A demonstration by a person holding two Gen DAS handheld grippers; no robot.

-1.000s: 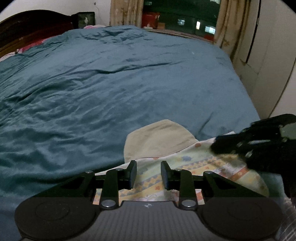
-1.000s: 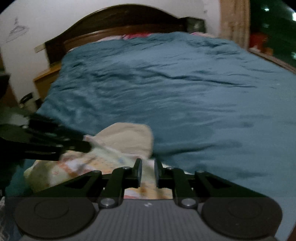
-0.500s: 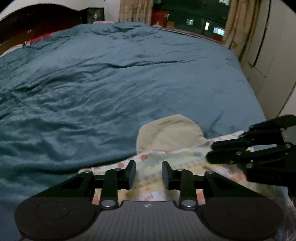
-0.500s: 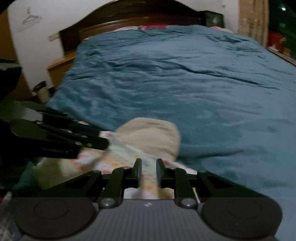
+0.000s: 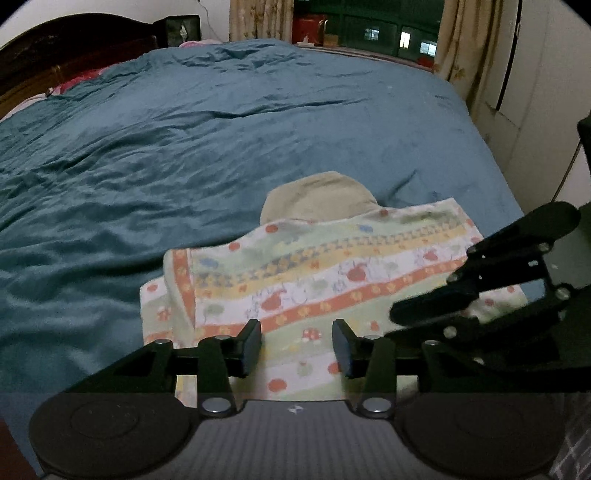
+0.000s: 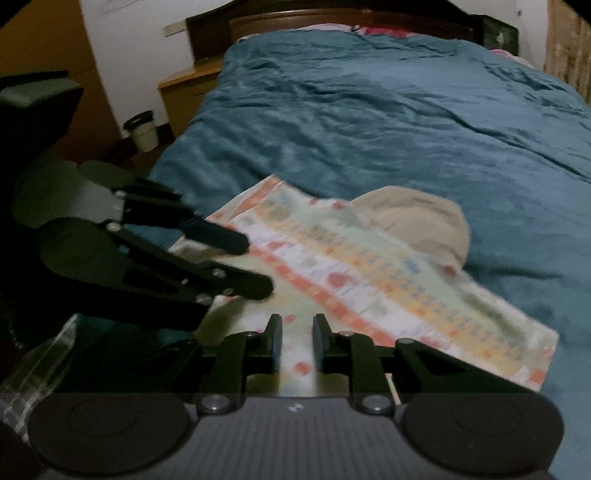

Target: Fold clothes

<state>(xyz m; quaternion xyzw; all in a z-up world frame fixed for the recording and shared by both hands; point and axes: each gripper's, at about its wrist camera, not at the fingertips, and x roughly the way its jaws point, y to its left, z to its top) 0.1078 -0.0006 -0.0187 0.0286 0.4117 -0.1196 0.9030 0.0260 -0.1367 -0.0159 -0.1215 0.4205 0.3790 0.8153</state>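
Note:
A patterned garment with orange, yellow and green bands lies folded on the blue bedspread, with a beige part sticking out at its far edge. It also shows in the right wrist view. My left gripper is open and empty just above the garment's near edge. My right gripper has its jaws slightly apart, over the garment's near edge, holding nothing I can see. Each gripper appears in the other's view, the right gripper and the left gripper, both over the garment.
The blue bedspread covers the whole bed. A dark wooden headboard is at the far end. A wooden nightstand and a small bin stand left of the bed. Curtains and a window lie beyond the far side.
Both grippers have pulled back toward me and the garment now lies spread flatter, with more of it in view. The left jaws have opened wider.

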